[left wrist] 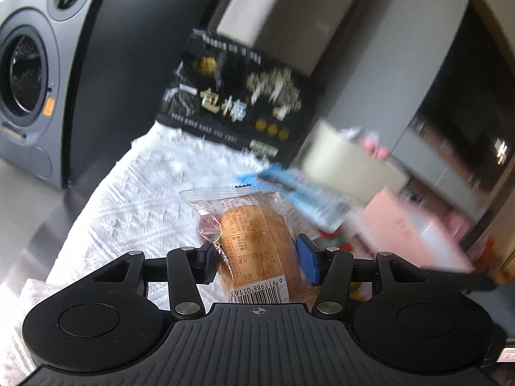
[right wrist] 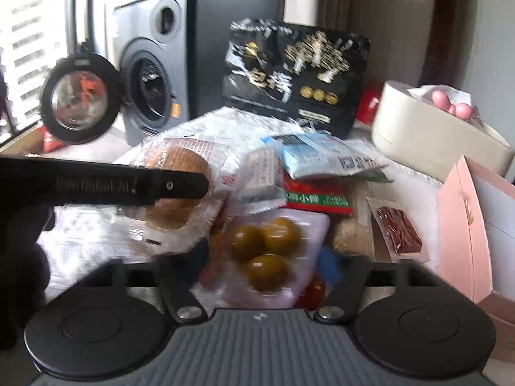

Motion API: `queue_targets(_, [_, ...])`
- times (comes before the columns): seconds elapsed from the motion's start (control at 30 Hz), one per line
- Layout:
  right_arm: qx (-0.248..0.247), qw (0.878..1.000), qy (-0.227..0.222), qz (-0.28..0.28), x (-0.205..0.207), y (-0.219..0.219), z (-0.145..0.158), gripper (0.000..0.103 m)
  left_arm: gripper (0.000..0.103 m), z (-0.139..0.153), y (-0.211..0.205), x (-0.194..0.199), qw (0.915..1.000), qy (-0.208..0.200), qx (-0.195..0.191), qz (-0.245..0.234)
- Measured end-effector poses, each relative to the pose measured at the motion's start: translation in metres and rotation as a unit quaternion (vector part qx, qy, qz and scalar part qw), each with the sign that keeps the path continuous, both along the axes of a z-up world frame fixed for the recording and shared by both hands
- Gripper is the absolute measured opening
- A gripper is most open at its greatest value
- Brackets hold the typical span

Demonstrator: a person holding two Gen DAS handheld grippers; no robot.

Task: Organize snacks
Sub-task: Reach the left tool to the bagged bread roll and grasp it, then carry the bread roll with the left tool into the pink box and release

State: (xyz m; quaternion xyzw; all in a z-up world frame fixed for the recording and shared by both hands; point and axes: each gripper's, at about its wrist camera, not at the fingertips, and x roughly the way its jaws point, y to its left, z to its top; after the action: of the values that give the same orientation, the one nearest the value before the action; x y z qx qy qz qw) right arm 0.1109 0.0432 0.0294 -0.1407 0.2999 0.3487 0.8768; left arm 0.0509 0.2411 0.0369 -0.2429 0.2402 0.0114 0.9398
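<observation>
Black claw with blue pads, silver screws.

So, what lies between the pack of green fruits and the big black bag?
Right wrist view: a red-and-green packet and a blue-and-white packet.

A grey front-loading washing machine stands at the back left, its round door swung open toward a bright window. A tall dark panel rises just beside the machine. A white textured cloth covers the worktop.
</observation>
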Motion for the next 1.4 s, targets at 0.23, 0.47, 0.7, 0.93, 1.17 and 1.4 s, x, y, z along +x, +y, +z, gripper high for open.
queue_targets(0.23, [0.055,0.998,0.029,0.018,-0.013,-0.033,0.023,0.015,0.055,0.025,-0.006,-0.023,0.9996,-0.026,0.002,0.005])
queue_targets(0.47, [0.117,0.991,0.06,-0.016,-0.026,-0.083,0.036,0.013,0.055,0.035,-0.037,-0.037,0.999,-0.017,0.005,-0.04])
queue_targets(0.7, [0.128,0.99,0.029,-0.047,-0.061,-0.15,0.052,0.013,0.055,0.027,-0.108,-0.031,0.9862,0.025,0.002,-0.164])
queue_targets(0.93, [0.077,0.988,-0.037,-0.125,-0.096,-0.222,0.071,0.013,0.055,0.018,-0.178,-0.009,0.9576,0.056,-0.015,-0.282])
queue_targets(1.17, [0.068,0.979,-0.085,-0.17,-0.08,-0.254,0.093,0.013,0.055,0.071,-0.202,0.062,0.9582,-0.005,-0.005,-0.286])
queue_targets(1.4, [0.067,0.972,-0.125,-0.186,-0.028,-0.259,0.115,0.013,0.055,0.132,-0.225,0.113,0.959,-0.054,0.041,-0.275])
